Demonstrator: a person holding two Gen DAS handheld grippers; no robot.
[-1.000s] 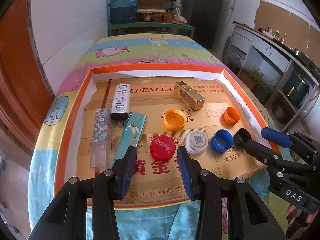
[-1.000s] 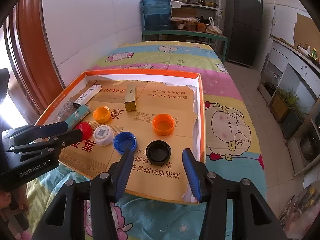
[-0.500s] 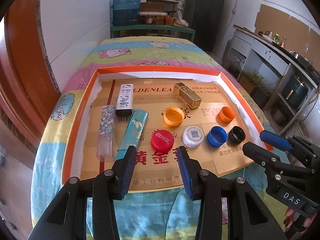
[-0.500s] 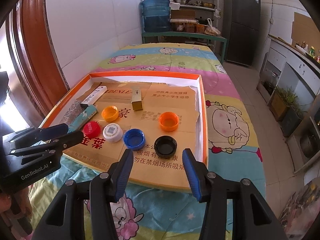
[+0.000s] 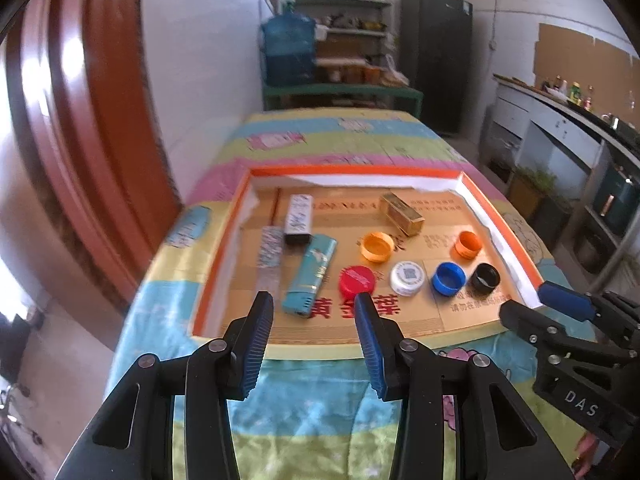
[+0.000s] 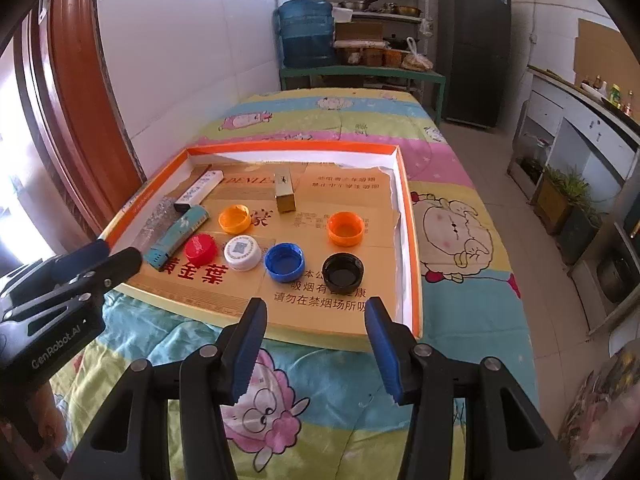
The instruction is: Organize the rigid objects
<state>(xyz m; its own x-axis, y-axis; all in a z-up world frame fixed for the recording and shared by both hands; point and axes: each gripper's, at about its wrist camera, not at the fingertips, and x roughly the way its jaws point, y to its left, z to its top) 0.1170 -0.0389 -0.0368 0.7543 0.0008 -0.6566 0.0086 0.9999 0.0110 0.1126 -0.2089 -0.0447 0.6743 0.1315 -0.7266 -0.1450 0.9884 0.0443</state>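
Observation:
An orange-rimmed cardboard tray [image 5: 352, 171] [image 6: 412, 240] lies on the table. In it a row of caps: red [image 5: 357, 280] [image 6: 201, 249], white [image 5: 407, 278] [image 6: 241, 253], blue [image 5: 448, 278] [image 6: 284, 262], black [image 5: 485, 278] [image 6: 343, 270]. Behind them lie a yellow cap [image 5: 377, 246] [image 6: 234, 219] and an orange cap [image 5: 466, 244] [image 6: 345, 228]. A teal lighter [image 5: 310, 276], a white one [image 5: 298, 219], a clear one [image 5: 270, 249] and a gold box [image 5: 401, 214] [image 6: 285, 192] lie further back. My left gripper [image 5: 314, 314] and right gripper [image 6: 314, 320] are open and empty, held before the tray's near edge.
A cartoon-print quilt [image 6: 352, 392] covers the table. A white tiled wall and a red door frame [image 5: 80, 140] stand to the left. A blue water jug [image 6: 306, 32] and shelves stand at the far end. Cabinets [image 6: 576, 148] line the right side.
Both grippers have pulled back and up from the tray, so the tray and its objects look farther away. Nothing in the tray has moved. Both stay open.

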